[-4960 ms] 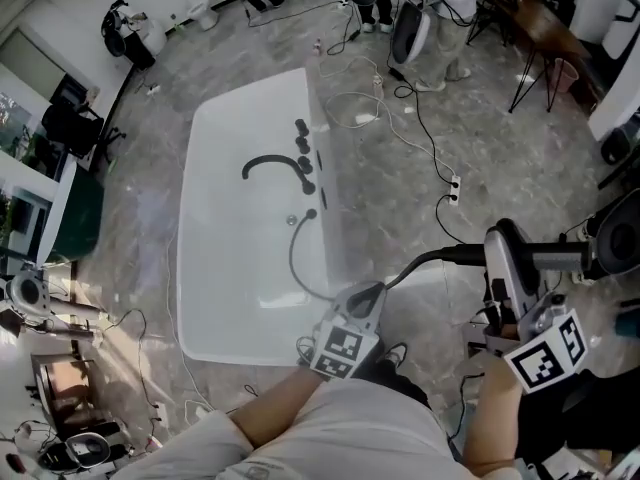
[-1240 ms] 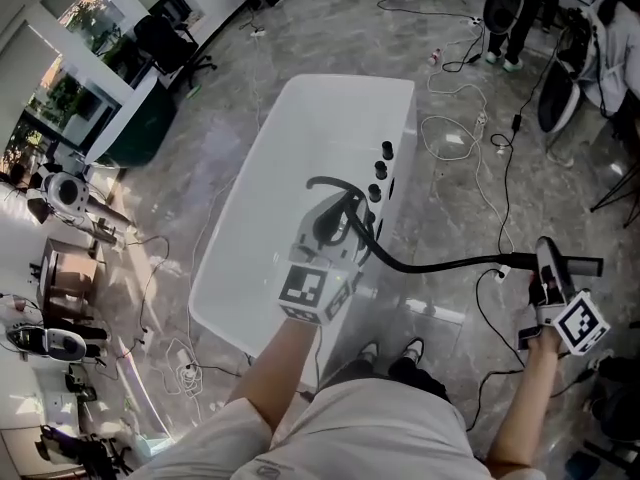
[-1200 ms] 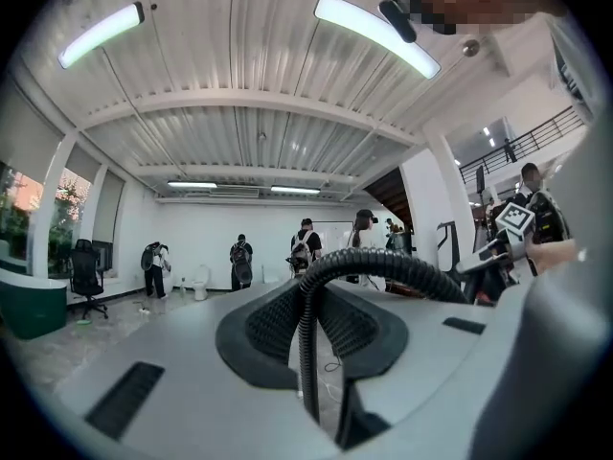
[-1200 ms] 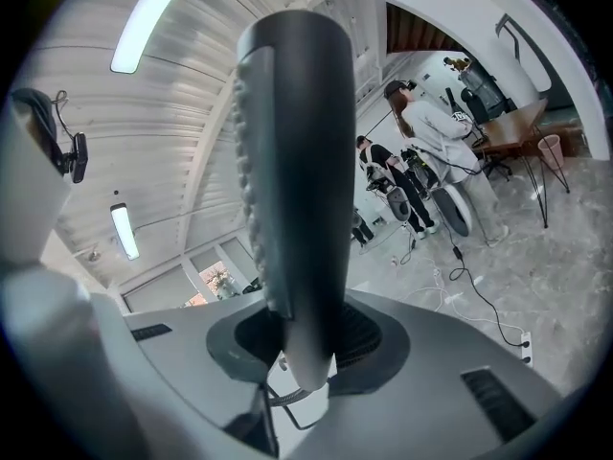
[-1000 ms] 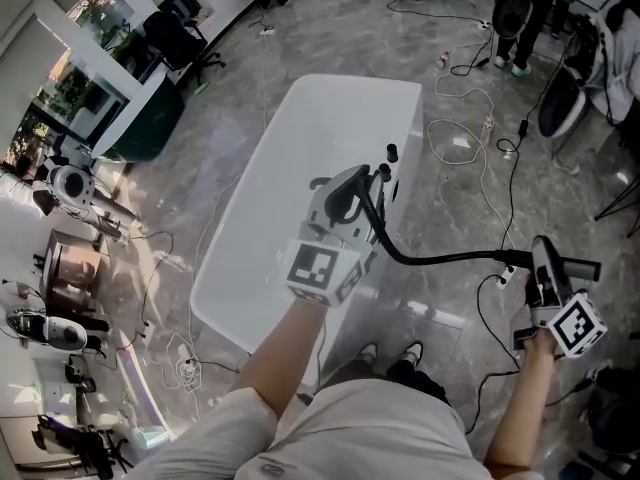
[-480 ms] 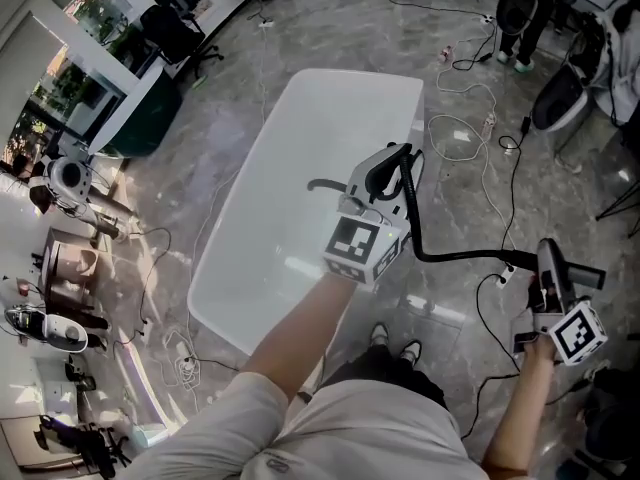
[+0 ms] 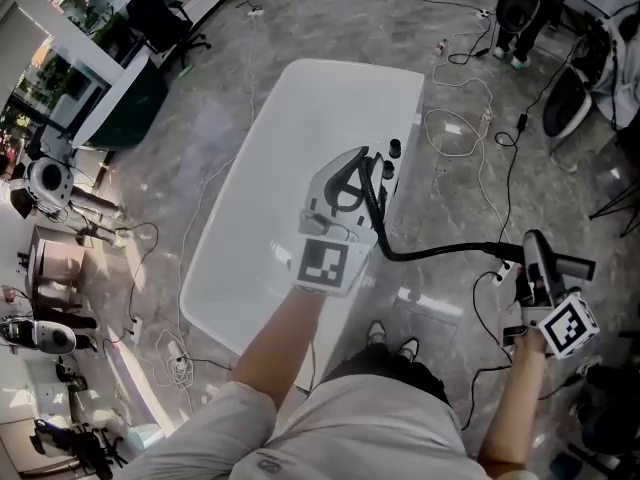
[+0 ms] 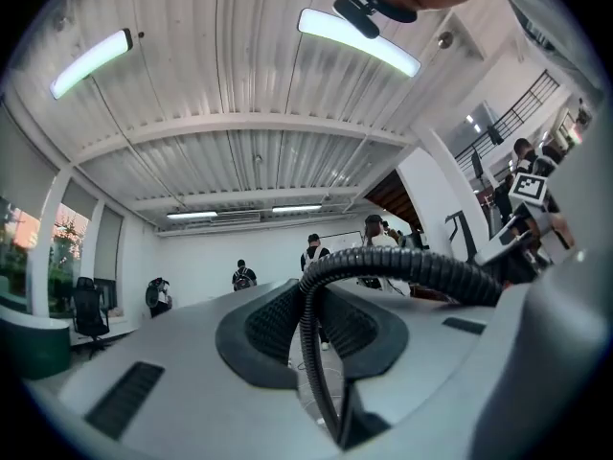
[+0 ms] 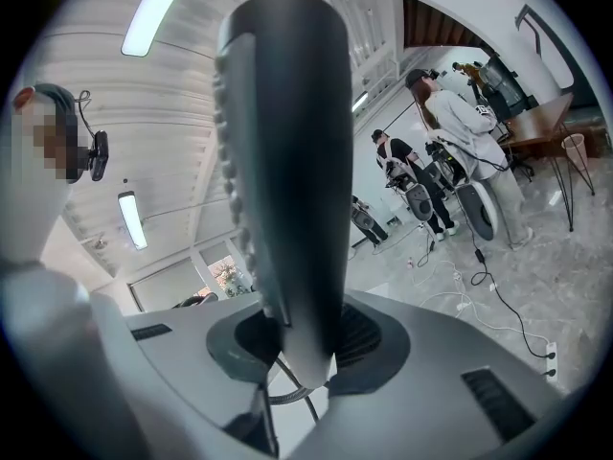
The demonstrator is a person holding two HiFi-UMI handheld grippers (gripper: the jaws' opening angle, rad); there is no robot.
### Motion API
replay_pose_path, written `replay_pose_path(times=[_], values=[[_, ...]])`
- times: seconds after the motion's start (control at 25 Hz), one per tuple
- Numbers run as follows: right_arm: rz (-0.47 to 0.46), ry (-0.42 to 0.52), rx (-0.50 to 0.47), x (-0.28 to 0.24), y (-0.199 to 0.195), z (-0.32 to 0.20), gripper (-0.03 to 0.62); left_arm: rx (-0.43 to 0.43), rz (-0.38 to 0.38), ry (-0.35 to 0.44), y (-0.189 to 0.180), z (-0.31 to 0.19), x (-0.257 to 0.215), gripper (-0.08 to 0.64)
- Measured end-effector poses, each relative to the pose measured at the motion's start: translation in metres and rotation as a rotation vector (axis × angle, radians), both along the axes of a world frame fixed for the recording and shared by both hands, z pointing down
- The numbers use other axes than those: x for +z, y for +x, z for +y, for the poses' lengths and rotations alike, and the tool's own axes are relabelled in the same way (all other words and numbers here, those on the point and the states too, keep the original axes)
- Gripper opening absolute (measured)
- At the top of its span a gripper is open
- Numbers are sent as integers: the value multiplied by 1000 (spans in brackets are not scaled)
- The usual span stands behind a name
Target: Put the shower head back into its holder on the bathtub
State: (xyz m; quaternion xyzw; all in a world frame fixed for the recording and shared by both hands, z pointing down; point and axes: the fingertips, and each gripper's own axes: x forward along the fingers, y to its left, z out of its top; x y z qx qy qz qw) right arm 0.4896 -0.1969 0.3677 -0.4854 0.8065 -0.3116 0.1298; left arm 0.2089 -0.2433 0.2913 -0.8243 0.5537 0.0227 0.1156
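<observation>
The white bathtub [image 7: 290, 118] lies lengthwise ahead, with black tap fittings [image 7: 392, 150] on its right rim. My left gripper [image 7: 352, 173] hangs over the tub beside those fittings, shut on the black ribbed hose [image 7: 440, 251]. In the left gripper view the hose [image 8: 402, 268] bends out from between the jaws of the left gripper [image 8: 311, 338]. My right gripper [image 7: 535, 268] is off to the right over the floor, shut on the dark shower head [image 7: 570, 265]. In the right gripper view the shower head [image 9: 287, 161] stands upright in the right gripper [image 9: 302, 353]. I cannot pick out the holder itself.
Loose cables [image 7: 450, 128] and a power strip [image 7: 503, 268] lie on the marble floor right of the tub. My shoes [image 7: 390, 343] are at the tub's near end. A dark green cabinet [image 7: 140, 93] stands to the left, and people [image 7: 515, 8] stand at the far right.
The left gripper, still holding the hose, swung right toward the rim fittings, then came back left over the tub. The right gripper, still holding the shower head, has shifted only slightly.
</observation>
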Motion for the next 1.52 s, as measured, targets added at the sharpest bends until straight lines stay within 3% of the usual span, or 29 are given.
replay_pose_path(times=[0.12, 0.28, 0.48, 0.72, 0.84, 1.28, 1.52], values=[[4, 1, -15, 2, -23, -5, 109, -35, -9, -12, -22, -4, 11, 60], [28, -5, -17, 6, -37, -7, 109, 19, -20, -14, -9, -29, 20, 60], [40, -17, -1, 9, -21, -17, 109, 67, -30, 9, 25, -64, 22, 58], [31, -29, -24, 16, -2, -51, 109, 28, -74, 17, 42, -99, 29, 60], [15, -31, -64, 23, -2, -68, 109, -15, -98, 25, 33, -89, 42, 60], [-6, -45, -199, 39, -57, -87, 109, -181, -57, -114, -44, -34, 87, 60], [-17, -38, -209, 42, -67, -87, 109, -191, -69, -192, -55, 3, 101, 58]])
